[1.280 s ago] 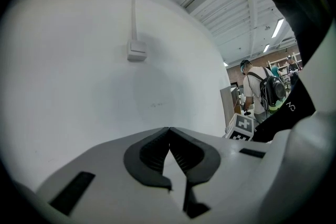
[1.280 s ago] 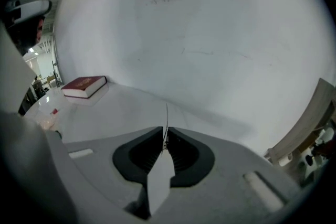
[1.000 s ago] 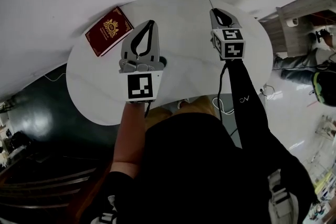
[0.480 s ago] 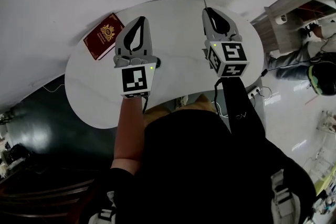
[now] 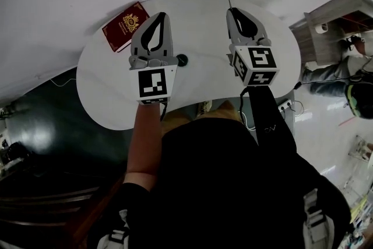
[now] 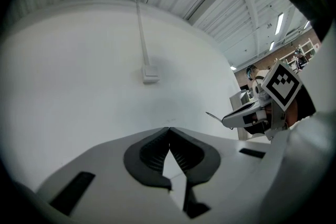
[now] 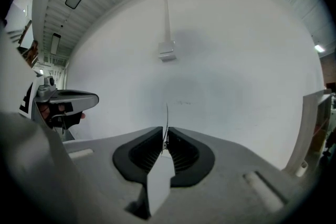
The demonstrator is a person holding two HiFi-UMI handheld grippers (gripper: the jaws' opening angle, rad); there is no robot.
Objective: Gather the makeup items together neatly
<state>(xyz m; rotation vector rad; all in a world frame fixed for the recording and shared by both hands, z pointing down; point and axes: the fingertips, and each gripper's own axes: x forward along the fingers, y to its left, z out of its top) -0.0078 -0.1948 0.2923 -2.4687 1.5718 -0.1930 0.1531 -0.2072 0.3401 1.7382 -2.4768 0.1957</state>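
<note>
**Dressed in black, rigged in grey**

Wears a black top [image 5: 221, 183], with a long black sleeve [image 5: 269, 125] on the right arm bearing a small white mark, and a short one on the left. Carries pale straps [image 5: 312, 224] with buckles low at the right. Shows, on left gripper [image 5: 160, 14] and right gripper [image 5: 231, 10] alike, a light grey shell, black ribbed pads [image 6: 152, 152] and a cube [image 5: 152, 83] of black-and-white square markers. Trails a black cable [image 5: 242, 101] from the right one.

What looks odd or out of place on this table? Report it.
A red passport-like booklet lies askew at the far-left edge of the table, hardly a makeup item. The right gripper is shut on a thin sliver poking past its tips; I cannot identify it.
</note>
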